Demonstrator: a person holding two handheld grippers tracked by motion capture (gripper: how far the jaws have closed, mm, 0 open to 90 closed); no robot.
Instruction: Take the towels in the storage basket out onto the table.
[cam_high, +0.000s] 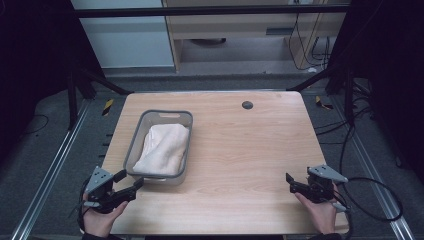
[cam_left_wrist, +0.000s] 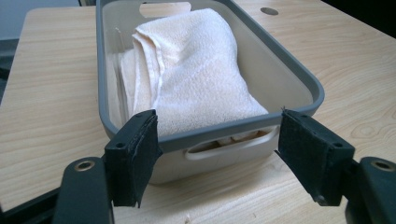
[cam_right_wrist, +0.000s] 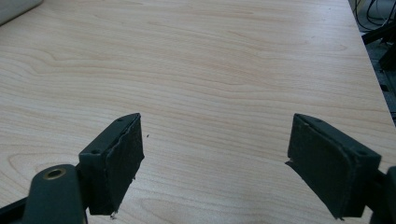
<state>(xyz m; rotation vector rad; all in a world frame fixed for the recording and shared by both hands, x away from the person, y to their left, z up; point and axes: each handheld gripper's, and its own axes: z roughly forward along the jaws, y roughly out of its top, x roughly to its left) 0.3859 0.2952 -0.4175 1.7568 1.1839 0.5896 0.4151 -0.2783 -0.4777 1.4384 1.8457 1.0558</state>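
Left gripper (cam_left_wrist: 217, 154) wide, empty, right by bin (cam_left_wrist: 299, 70) end. Right gripper (cam_right_wrist: 215, 163) wide, empty, far off. Bump could shove bin; towel (cam_left_wrist: 187, 70) may slip from weak pinch.

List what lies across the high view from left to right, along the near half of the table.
left gripper → grey basket holding a folded towel → bare wooden table → right gripper

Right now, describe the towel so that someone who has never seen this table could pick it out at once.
On the left half of the wooden table sits a grey plastic basket with handle slots. The towel lies folded inside it, cream and fluffy, the one soft thing there, just ahead of the left tool.
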